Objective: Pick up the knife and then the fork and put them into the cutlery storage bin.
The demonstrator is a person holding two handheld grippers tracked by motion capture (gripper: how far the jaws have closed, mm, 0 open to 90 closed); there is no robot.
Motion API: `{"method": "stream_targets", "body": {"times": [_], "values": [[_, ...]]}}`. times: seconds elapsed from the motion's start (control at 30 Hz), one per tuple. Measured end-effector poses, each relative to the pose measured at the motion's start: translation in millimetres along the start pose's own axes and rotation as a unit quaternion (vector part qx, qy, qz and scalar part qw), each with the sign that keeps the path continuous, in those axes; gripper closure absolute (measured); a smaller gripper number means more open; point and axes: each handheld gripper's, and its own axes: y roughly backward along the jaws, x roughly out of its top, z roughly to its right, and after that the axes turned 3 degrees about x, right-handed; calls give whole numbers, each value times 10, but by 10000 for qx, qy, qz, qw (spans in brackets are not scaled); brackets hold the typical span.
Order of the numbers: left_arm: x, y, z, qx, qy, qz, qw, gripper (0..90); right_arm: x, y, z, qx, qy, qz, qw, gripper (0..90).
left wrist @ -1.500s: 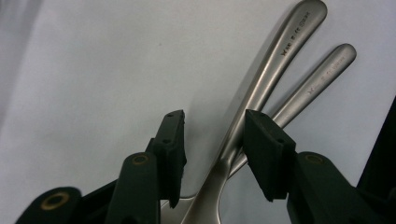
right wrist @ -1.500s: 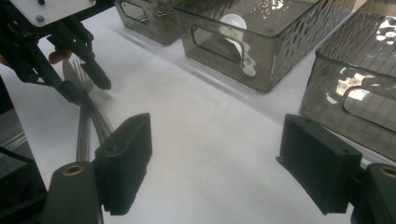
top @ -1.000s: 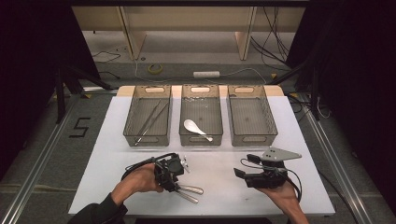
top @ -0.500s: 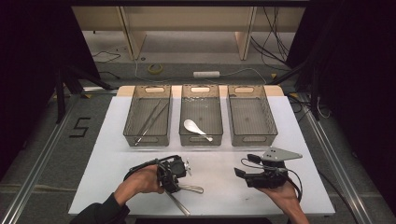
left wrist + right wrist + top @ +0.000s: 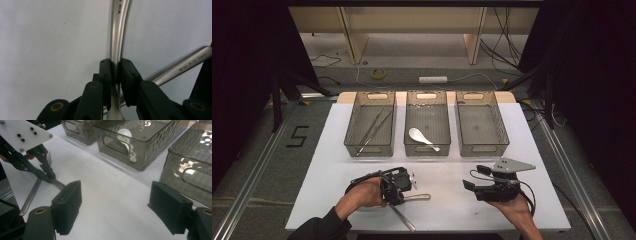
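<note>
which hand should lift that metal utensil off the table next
Left. The left gripper has just closed its jaws on the metal utensil's handle. The right gripper is open and off to the side.

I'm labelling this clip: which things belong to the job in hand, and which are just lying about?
In the job: left tool, shut on a metal utensil handle; second metal utensil; three bins.

Lying about: tape roll, white bar, cables on the floor.
</note>
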Motion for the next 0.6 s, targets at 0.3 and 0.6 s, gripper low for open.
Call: {"method": "stream_targets", "body": {"times": [0.3, 0.6], "values": [[-4, 4, -17, -59, 96, 22, 9999, 799, 1, 1, 1, 15, 2, 5, 10000, 271], [1, 28, -43, -227, 276, 24, 9994, 801, 4, -12, -14, 62, 19, 4, 10000, 271]]}}
